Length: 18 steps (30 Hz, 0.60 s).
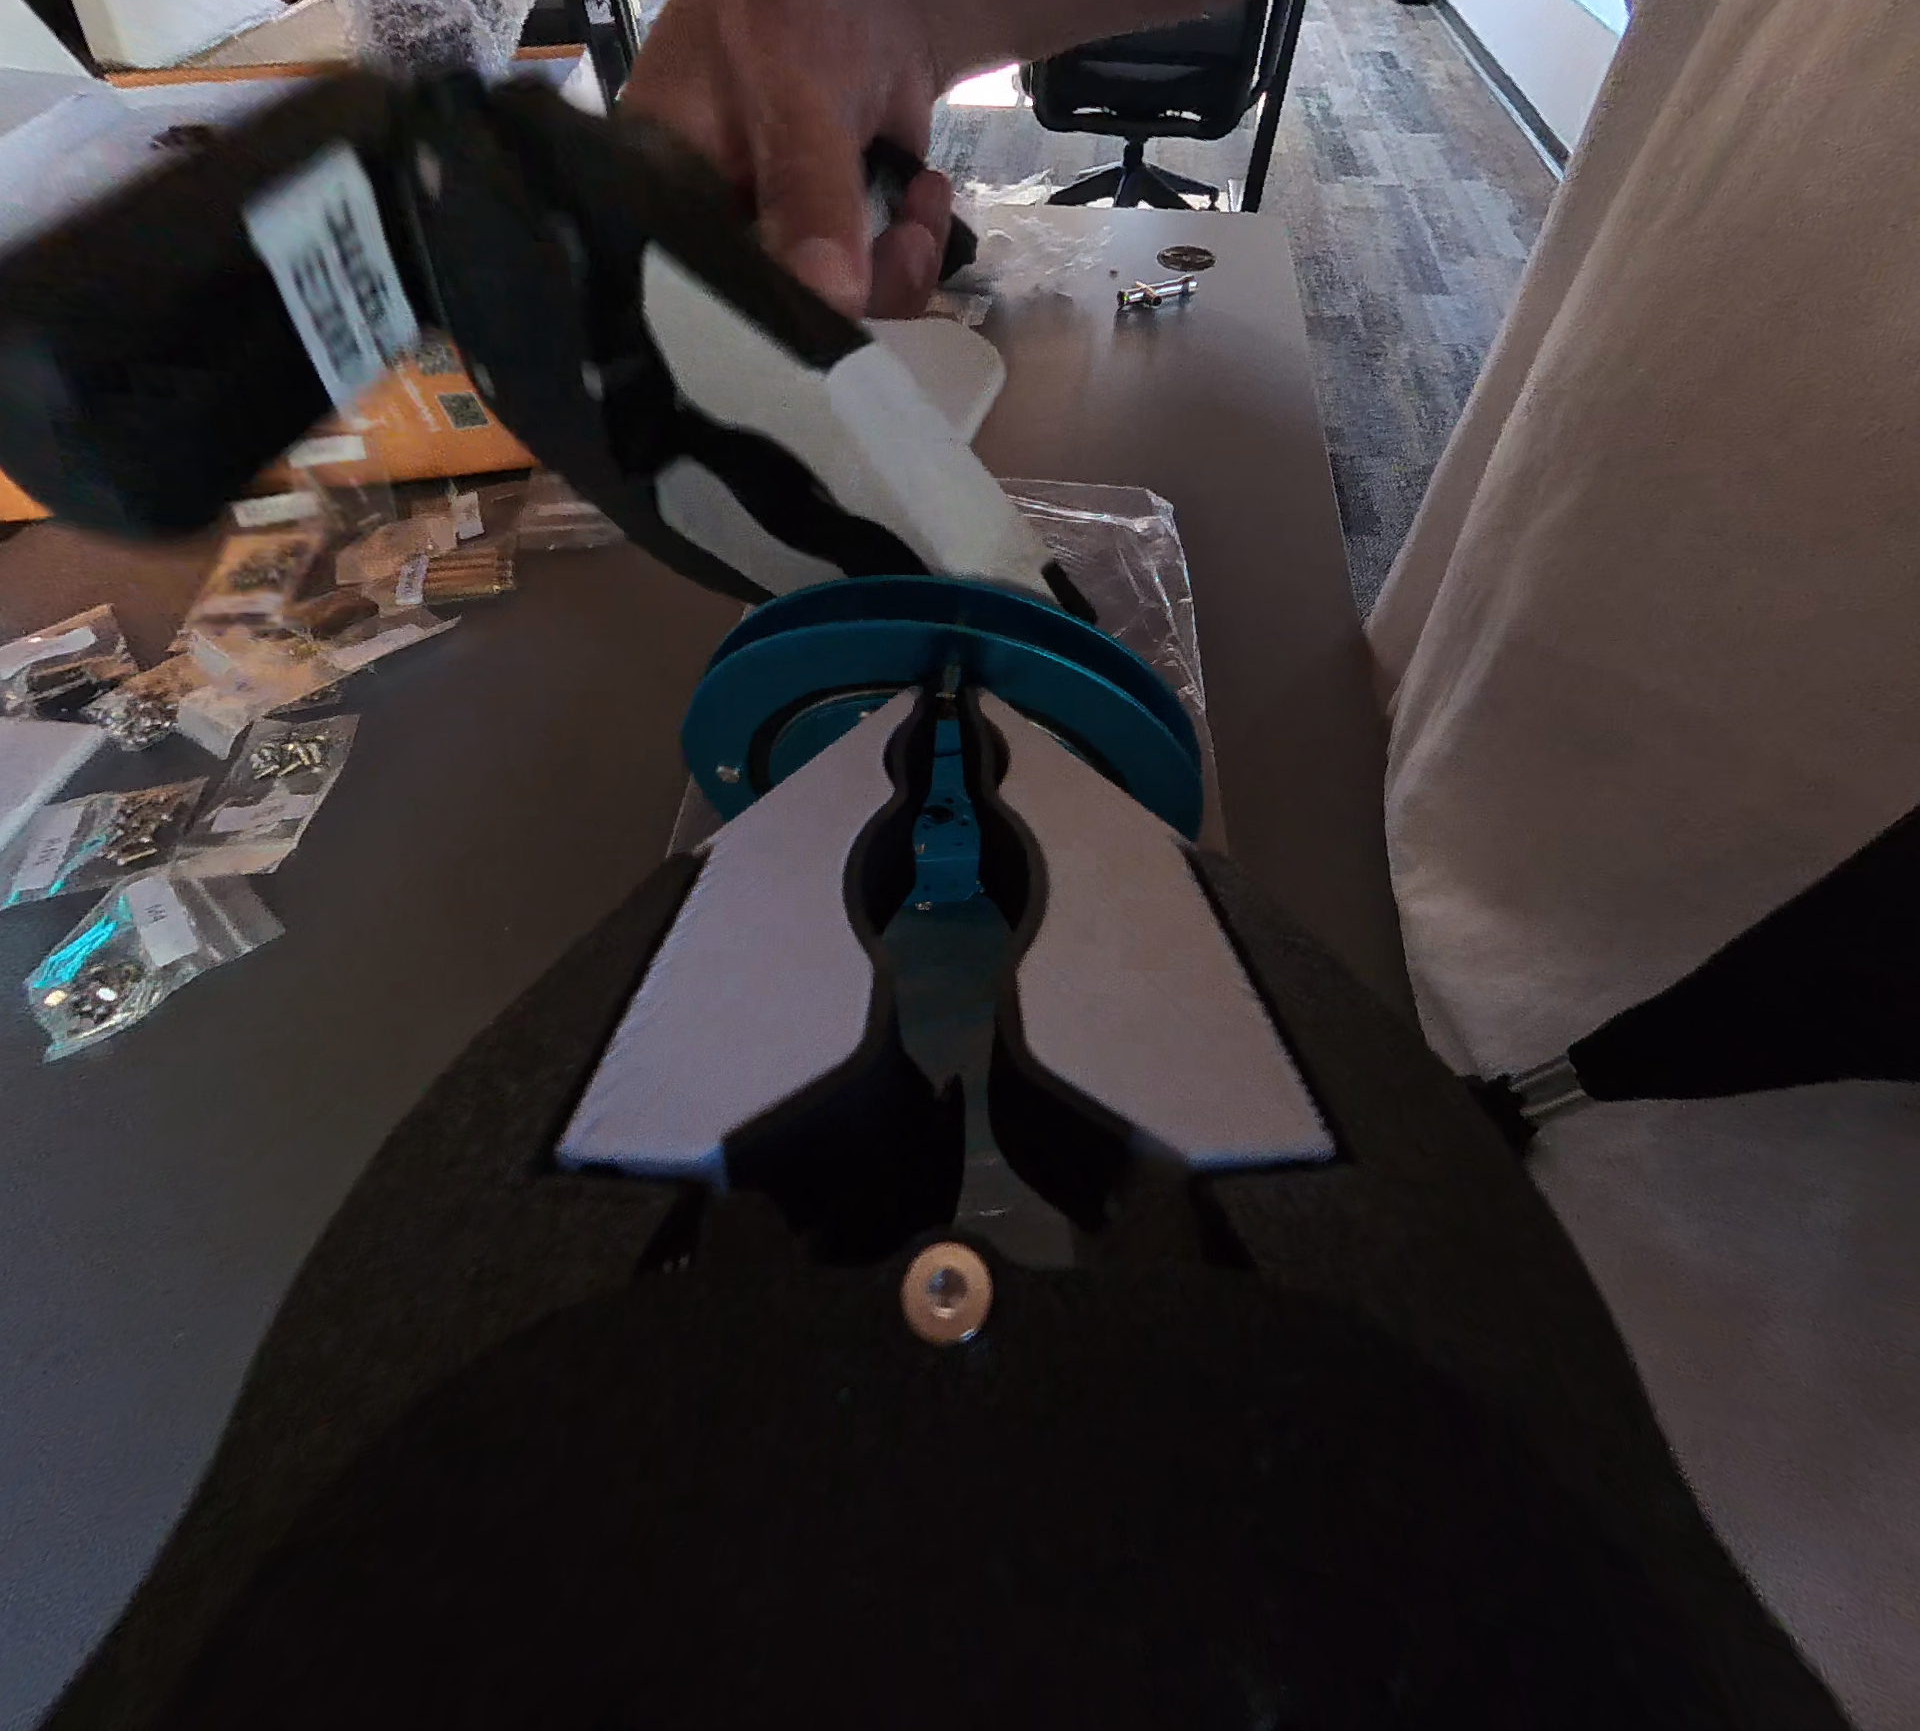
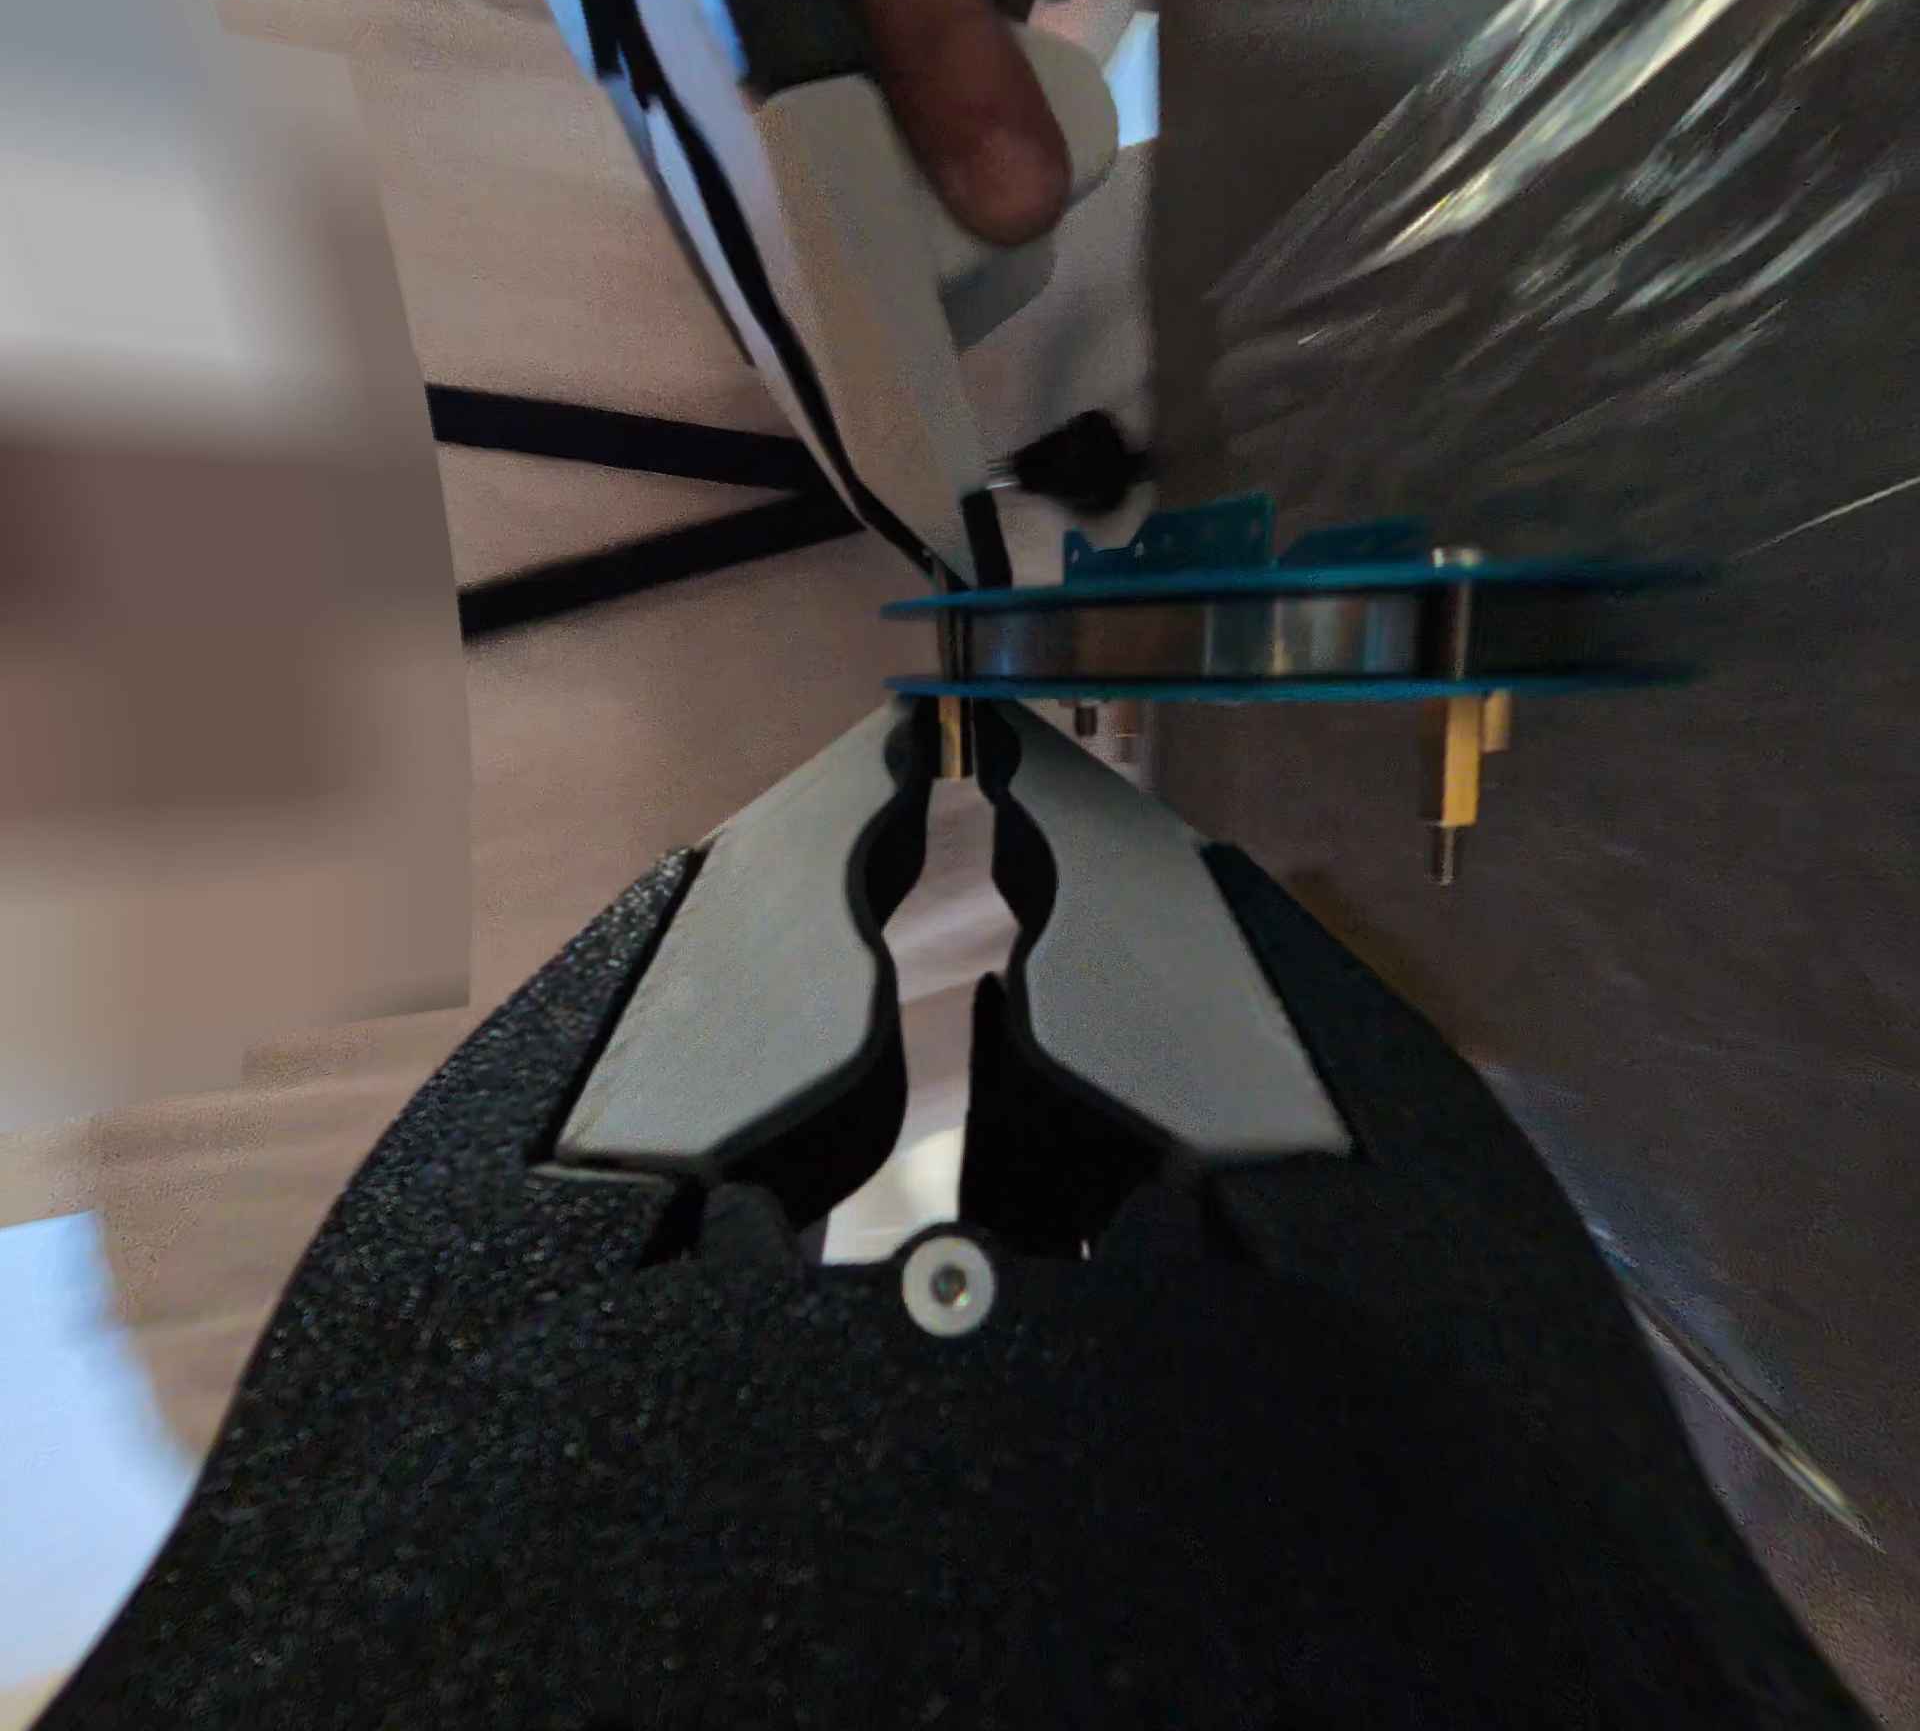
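Observation:
A blue two-plate disc assembly (image 1: 831,694) with a silver ring (image 2: 1247,637) between its plates is held between both grippers above the table. My left gripper (image 1: 948,699) is shut at the rim of the near plate on a thin dark pin (image 2: 977,528) that passes through both plates. A blue bracket (image 1: 940,850) shows between its fingers. My right gripper (image 2: 961,746) is shut on a brass standoff (image 2: 951,741) on the other plate, at the same rim spot. It enters the left wrist view (image 1: 1065,595) from the upper left. The left gripper (image 2: 961,554) comes down from above in the right wrist view.
A dark table (image 1: 520,850) carries several small bags of screws (image 1: 208,746), an orange box (image 1: 416,424), a clear plastic bag (image 1: 1132,538) behind the disc and a small metal part (image 1: 1155,291). A person in light clothing (image 1: 1662,538) stands close on the right. A second standoff (image 2: 1460,777) sticks out from the plate. The grippers are tip to tip, or close to it.

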{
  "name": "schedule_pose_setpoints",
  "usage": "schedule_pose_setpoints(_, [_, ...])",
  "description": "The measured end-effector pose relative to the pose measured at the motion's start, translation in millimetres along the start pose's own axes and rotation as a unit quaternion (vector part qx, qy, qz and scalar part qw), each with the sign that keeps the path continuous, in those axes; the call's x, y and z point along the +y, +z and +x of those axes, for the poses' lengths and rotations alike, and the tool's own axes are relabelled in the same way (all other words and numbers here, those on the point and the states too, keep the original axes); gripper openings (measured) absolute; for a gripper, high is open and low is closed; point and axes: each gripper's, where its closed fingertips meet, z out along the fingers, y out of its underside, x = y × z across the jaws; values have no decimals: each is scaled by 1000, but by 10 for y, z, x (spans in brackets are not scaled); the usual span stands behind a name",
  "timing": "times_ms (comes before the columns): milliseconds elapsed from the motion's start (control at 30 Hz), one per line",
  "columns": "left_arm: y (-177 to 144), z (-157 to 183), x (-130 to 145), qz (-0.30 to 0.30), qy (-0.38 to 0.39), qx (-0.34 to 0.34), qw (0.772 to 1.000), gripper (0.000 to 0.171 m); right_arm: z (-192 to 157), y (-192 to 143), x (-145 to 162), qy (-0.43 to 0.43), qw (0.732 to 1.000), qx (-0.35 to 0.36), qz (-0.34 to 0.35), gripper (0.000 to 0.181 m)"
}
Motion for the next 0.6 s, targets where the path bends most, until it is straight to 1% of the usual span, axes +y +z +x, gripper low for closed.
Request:
schedule_pose_setpoints(33, [-10,-19,5,2,-8,-1,1000,3,58,-26,-24,-54,995,80,-2,8])
schedule_pose_setpoints(67, [-26,-61,11,2,-13,-8,1000,2,76,-64,-57,-111,982,155,-6,11])
schedule_pose_setpoints(100, [-43,-99,20,1,-17,-14,1000,3,82,-94,-80,-166,961,221,-14,23])
schedule_pose_setpoints(133, [-54,-113,23,0,-18,-14,1000,3,120,-114,-87,-207,936,282,-28,26])
schedule_pose_setpoints(167, [-52,-99,21,1,-18,-9,1000,2,182,-141,-90,-239,910,335,-47,16])
schedule_pose_setpoints(200, [-39,-68,17,1,-16,-1,1000,3,223,-158,-105,-268,888,368,-64,6])
schedule_pose_setpoints(233, [-33,-50,15,0,-11,1,1000,3,225,-138,-87,-281,882,372,-78,5])
schedule_pose_setpoints(300, [-46,-43,19,-8,-1,-1,1000,3,218,-134,-101,-270,888,363,-78,4])
schedule_pose_setpoints(333, [-44,-29,17,-12,7,0,1000,3,205,-116,-81,-252,902,341,-77,4])
schedule_pose_setpoints(367, [-27,20,8,-14,16,8,1000,3,169,-75,-23,-219,926,296,-85,3])
schedule_pose_setpoints(433, [0,89,-6,-17,41,8,999,3,91,-4,59,-128,973,176,-74,2])
schedule_pose_setpoints(467, [-2,82,-4,-20,51,0,999,2,35,10,51,-52,993,95,-51,2])
schedule_pose_setpoints(500, [-12,47,7,-23,58,-11,998,2,-31,10,12,30,999,5,-19,2])
schedule_pose_setpoints(533, [-28,13,21,-25,65,-20,997,2,-77,5,-36,98,992,-77,8,2])
schedule_pose_setpoints(567, [-25,7,46,-31,70,-21,997,4,-82,15,-43,123,985,-123,17,3])
schedule_pose_setpoints(600, [-15,34,48,-29,70,-13,997,2,-96,35,-15,129,981,-144,12,3])
